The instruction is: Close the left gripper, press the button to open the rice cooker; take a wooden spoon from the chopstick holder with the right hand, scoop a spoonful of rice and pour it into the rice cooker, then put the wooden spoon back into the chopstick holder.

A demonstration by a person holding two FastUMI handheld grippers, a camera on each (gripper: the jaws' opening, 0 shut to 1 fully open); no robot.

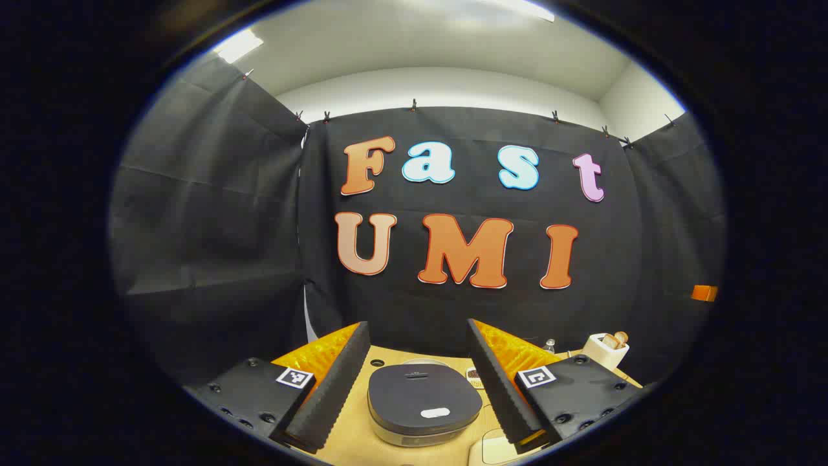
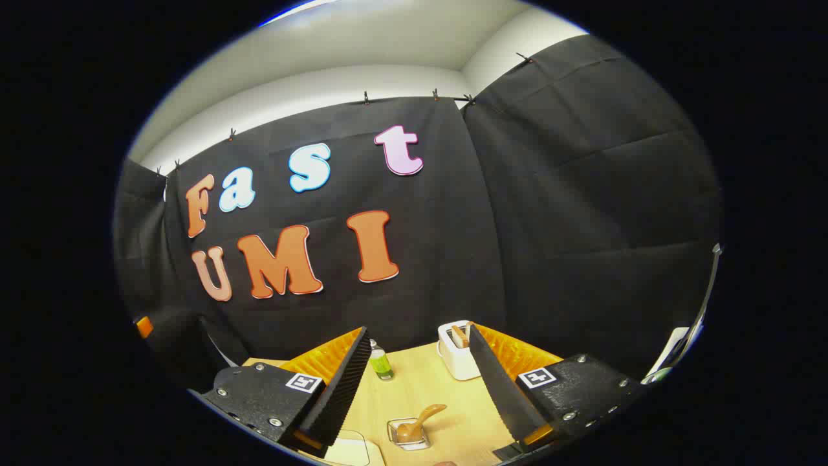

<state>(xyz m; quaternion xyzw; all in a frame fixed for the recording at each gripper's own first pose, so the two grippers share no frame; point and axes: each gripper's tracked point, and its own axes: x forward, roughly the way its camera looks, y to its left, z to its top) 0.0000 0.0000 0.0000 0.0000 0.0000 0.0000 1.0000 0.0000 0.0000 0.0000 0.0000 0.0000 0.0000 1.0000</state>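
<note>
The left gripper [image 1: 419, 382] hangs above the desk [image 1: 352, 446] with its fingers [image 1: 333, 388] spread wide, holding nothing — and framed right between them sits the rice cooker [image 1: 424, 404], lid down, its pale oval button [image 1: 435, 412] on the near part of the lid. That's the step in hand, by my read: press those fingers together first, since spread like this they would straddle the button. Then come down squarely so the joined tips land on the oval itself, not the smooth lid around it, and press straight, not at a slant, so the cooker doesn't skid on the desk.

Over on the other side, the right gripper [image 2: 420, 382] also has its fingers [image 2: 336, 388] apart and empty. Ahead of it, a small clear square dish [image 2: 409, 432] lies on the desk with a wooden spoon [image 2: 419, 419] resting in it, handle slanting up to the right; whether there's rice under the bowl of the spoon I can't make out. Further back stands the white chopstick holder [image 2: 458, 355], something wooden poking out of its top — in the left gripper view that same holder [image 1: 605, 349] shows a couple of wooden ends. Near the wall, a little bottle [image 2: 381, 362] holds green liquid.
</note>
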